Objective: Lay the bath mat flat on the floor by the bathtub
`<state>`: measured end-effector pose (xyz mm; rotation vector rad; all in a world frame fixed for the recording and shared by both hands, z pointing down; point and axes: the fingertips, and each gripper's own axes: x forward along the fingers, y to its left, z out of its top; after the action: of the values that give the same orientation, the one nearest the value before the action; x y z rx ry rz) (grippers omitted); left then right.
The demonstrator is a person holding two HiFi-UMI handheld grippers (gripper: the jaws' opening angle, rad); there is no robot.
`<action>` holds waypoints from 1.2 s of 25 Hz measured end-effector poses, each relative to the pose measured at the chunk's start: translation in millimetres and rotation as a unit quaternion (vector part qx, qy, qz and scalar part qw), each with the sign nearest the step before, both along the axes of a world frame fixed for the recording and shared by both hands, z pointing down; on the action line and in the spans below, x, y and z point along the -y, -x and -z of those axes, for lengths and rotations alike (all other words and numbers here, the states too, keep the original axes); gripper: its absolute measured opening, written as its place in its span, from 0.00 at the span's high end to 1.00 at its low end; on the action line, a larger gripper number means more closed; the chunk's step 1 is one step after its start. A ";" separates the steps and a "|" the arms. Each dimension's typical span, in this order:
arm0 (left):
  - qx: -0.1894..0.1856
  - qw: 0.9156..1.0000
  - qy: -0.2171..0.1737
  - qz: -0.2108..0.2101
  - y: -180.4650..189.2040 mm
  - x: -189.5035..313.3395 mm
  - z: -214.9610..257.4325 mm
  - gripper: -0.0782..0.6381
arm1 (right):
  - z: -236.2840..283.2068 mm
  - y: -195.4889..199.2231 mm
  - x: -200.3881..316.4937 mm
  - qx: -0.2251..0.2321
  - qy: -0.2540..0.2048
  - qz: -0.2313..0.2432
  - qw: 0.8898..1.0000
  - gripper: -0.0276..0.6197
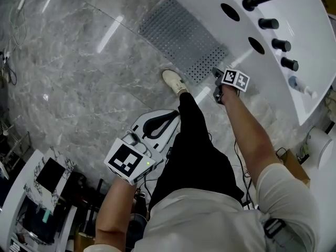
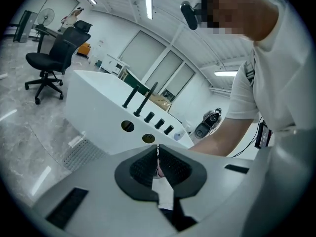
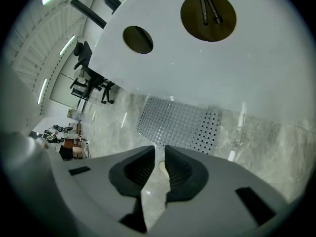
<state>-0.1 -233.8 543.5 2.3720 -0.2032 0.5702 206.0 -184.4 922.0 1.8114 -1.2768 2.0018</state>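
The grey perforated bath mat (image 1: 181, 38) lies flat on the marble floor along the side of the white bathtub (image 1: 278, 83). My right gripper (image 1: 216, 85) hovers just above the floor at the mat's near right corner, its jaws a narrow gap apart and holding nothing. In the right gripper view the mat (image 3: 177, 125) spreads out below the tub wall (image 3: 197, 68), just past the gripper (image 3: 159, 149). My left gripper (image 1: 173, 115) is held back near my leg, away from the mat, jaws closed on nothing. The left gripper view shows the gripper (image 2: 158, 146), the tub (image 2: 94, 117) and the mat (image 2: 81, 152).
My shoe (image 1: 174, 82) stands on the floor right at the mat's near edge. Black tap knobs (image 1: 268, 23) and round holes line the tub rim. A cluttered shelf (image 1: 37, 193) stands at the lower left. A black office chair (image 2: 49, 58) sits far off.
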 end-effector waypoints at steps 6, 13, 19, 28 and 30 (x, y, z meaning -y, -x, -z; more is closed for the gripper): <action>-0.015 0.999 -0.031 -0.008 -0.8 -23.0 32.3 0.86 | 53.7 19.4 -12.6 -0.022 -0.028 0.077 0.996 0.86; -0.031 0.998 -0.061 -0.015 13.2 -66.1 75.6 0.86 | 133.1 45.2 -42.3 -0.054 -0.067 0.159 0.983 0.87; -0.042 0.996 -0.082 -0.004 23.6 -97.4 104.4 0.86 | 193.4 63.8 -65.9 -0.067 -0.110 0.217 0.968 0.89; -0.051 0.990 -0.130 0.013 66.6 -157.5 160.3 0.86 | 293.8 97.1 -116.7 -0.101 -0.153 0.283 0.942 0.94; -0.053 0.989 -0.138 0.021 76.5 -171.3 168.7 0.86 | 314.4 104.7 -130.7 -0.105 -0.164 0.292 0.937 0.94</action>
<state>-76.6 -62.5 374.8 2.6509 -0.3010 0.4161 101.3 -53.7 607.6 1.4571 -1.8804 1.3047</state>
